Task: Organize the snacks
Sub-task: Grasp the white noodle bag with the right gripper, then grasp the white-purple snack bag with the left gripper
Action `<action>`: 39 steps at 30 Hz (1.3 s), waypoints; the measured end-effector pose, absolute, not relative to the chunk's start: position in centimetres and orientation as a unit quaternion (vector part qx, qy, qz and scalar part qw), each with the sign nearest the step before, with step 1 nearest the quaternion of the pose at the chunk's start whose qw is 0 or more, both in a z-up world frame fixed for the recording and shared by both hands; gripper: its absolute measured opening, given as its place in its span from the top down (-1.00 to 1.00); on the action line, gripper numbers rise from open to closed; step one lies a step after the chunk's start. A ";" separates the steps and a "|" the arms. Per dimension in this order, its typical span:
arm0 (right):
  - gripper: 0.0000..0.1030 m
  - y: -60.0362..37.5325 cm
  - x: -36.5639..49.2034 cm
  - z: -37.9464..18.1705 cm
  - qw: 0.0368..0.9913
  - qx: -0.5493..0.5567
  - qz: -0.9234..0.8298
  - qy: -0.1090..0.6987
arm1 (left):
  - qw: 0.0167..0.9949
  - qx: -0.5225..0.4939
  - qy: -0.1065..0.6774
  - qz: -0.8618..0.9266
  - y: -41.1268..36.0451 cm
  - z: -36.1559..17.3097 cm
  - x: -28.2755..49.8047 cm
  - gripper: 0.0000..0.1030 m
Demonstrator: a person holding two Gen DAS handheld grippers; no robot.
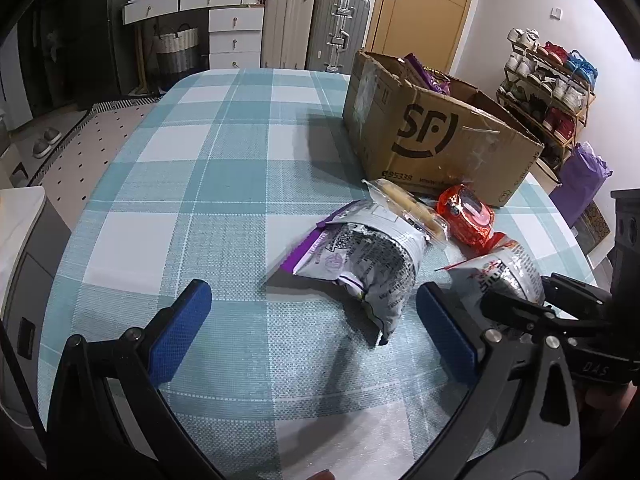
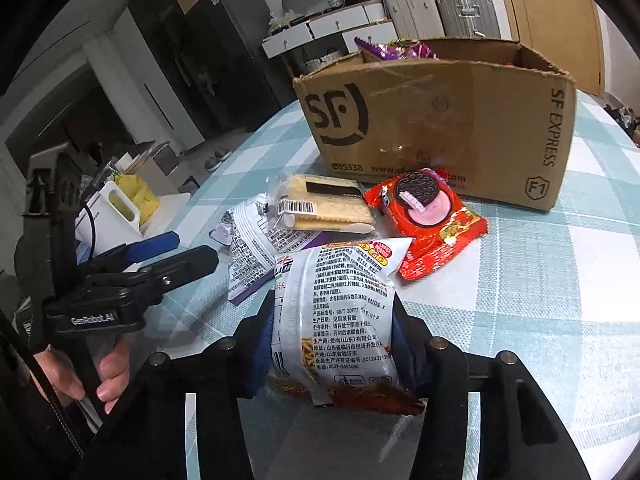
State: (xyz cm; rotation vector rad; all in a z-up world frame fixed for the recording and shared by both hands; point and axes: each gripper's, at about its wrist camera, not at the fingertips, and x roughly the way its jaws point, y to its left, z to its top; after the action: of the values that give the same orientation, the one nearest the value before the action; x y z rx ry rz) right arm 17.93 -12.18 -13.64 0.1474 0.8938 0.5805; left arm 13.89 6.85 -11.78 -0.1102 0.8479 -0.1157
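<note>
**snackstacker:** Right tool (image 2: 332, 344) first, since it's nearest the lens: both blue pads are squeezed onto the white noodle-snack bag (image 2: 340, 304), one each side, bag's crinkled between them. So mostly closed and it's got hold of that bag, which still sits low over the desk (image 2: 560, 280).

**plaidtable:** And the other one?

**snackstacker:** Left tool (image 1: 312, 328) is spread wide with nothing in it, pads apart over the plaid cloth. Silver-and-purple bag (image 1: 372, 264) lies just past it at about 1 o'clock, not touching either pad.

**plaidtable:** What's further out?

**snackstacker:** From the right wrist view, clear-wrapped cracker pack (image 2: 324, 204) at 11 o'clock of the gripped bag, resting on the silver one. Red cookie pack (image 2: 428, 216) at 1 o'clock, just beside it. Cardboard box (image 2: 440, 128) behind them at 12, purple wrappers poking out the top.
</note>
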 end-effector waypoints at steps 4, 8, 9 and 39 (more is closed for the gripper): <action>0.02 -13.2 17.7 -13.6 0.861 0.080 0.273 0.421 | 0.908 -0.053 0.412 -0.058 6.6 -11.8 14.0 -0.98; 0.02 -13.7 17.3 -13.4 0.863 0.086 0.274 0.416 | 0.906 -0.054 0.416 -0.061 6.4 -11.8 14.4 -0.98; 0.02 -13.9 17.2 -13.3 0.864 0.087 0.273 0.415 | 0.905 -0.055 0.417 -0.062 6.3 -11.8 14.5 -0.98; 0.02 -18.2 16.9 -13.8 0.861 0.132 0.268 0.412 | 0.887 -0.024 0.450 -0.098 3.1 -14.8 20.1 -0.57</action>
State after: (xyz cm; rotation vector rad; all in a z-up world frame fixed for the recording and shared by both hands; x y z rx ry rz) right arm 16.88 -18.24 -13.78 0.2771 0.8652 0.5625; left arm 20.09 3.10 -14.77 -0.0501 0.9363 -0.2043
